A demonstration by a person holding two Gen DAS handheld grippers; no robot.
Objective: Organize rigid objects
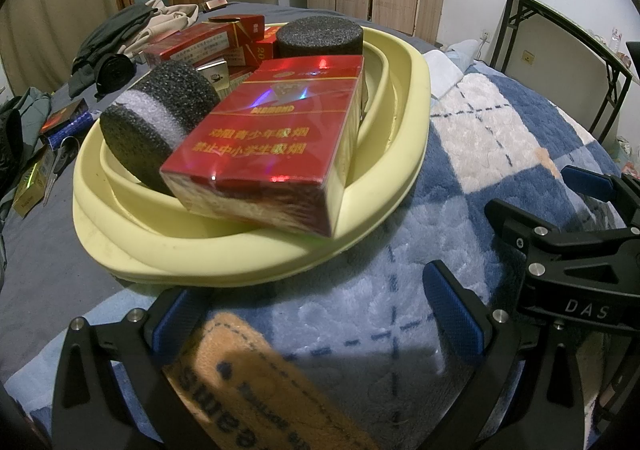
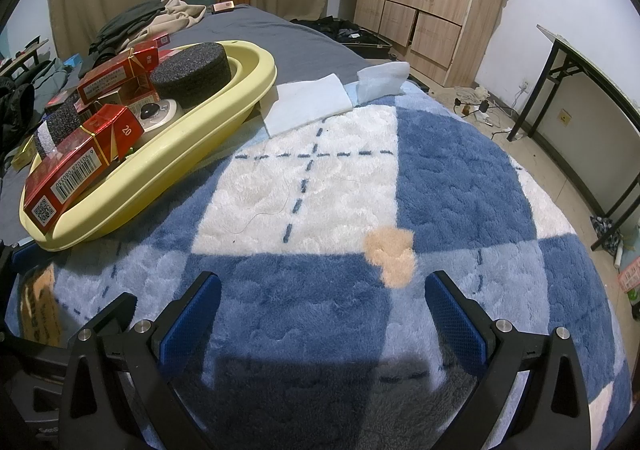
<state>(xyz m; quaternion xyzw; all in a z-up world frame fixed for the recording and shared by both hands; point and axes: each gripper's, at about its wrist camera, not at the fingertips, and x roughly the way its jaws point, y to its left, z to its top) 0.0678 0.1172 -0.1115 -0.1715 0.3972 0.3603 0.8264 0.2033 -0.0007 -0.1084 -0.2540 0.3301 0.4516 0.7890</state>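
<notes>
Both hand-held grippers, left (image 1: 316, 326) and right (image 2: 320, 314), spread wide, empty. Red carton (image 1: 276, 137) in yellow basin (image 1: 404, 97): light, stiff, slick wrap; best gripped across narrow sides.

Left gripper (image 1: 316, 326), left wrist view: two black angular fingers, each lined on its inner face with a blue, finely textured pad (image 1: 454, 316). Round silver screw heads (image 1: 500, 315) sit at the finger bases and on the outer ribs of the black frame.

Right gripper (image 2: 323, 316), right wrist view: the same build, with black fingers, blue cross-hatched pads (image 2: 454, 314) and silver screws (image 2: 503, 325) at the joints. Seen from the left wrist view, its black body (image 1: 576, 266) carries the white letters "DAS", silver screws and a blue pad at the fingertip (image 1: 588, 181).
</notes>
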